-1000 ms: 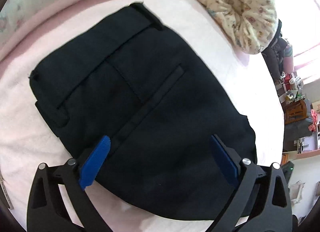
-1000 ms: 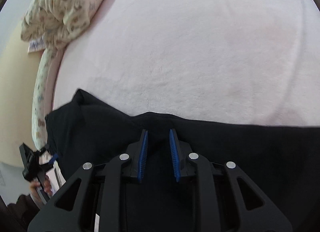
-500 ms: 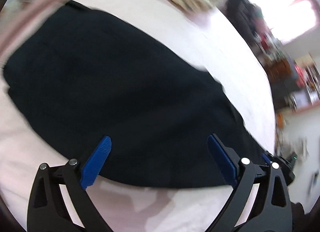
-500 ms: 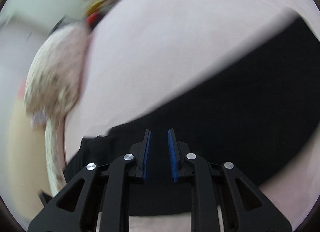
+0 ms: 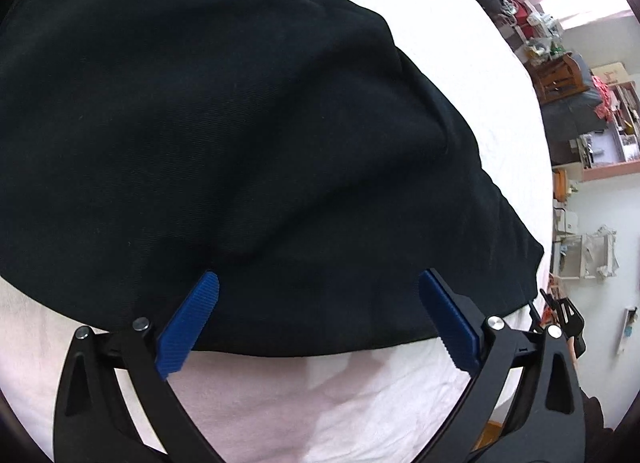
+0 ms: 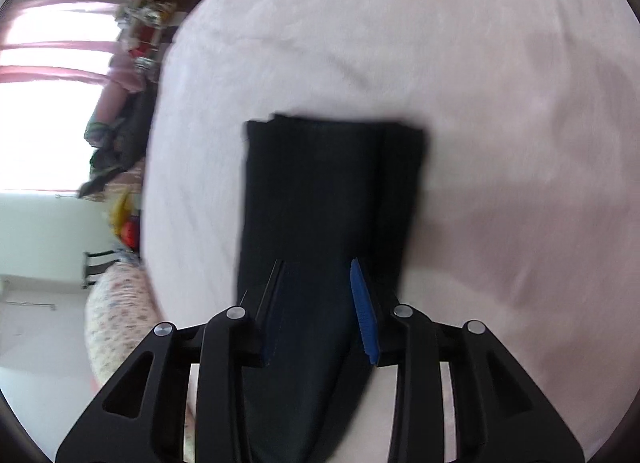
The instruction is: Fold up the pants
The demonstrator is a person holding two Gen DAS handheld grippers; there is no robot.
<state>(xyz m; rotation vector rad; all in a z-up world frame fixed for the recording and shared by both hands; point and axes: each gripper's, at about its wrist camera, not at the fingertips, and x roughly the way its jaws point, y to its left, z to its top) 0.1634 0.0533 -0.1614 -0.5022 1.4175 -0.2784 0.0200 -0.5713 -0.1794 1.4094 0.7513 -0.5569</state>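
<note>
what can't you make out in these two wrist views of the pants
- Left wrist view: the pants run off the top and left edges, so the waistband end is cut off.
- Right wrist view: motion blur smears the pants and whether the opening jaws of the right gripper touch the cloth.
- Right wrist view: shelf clutter is too small and blurred to identify.

Each camera sits just behind its own gripper and looks steeply down along the fingers. The left wrist view hangs close over the black pants point(image 5: 248, 135), which fill the frame ahead of the left gripper point(image 5: 318, 303). The right wrist view looks from a little farther along the pants' length. Both views share the pants and the pink bed point(image 6: 500, 103).
</note>
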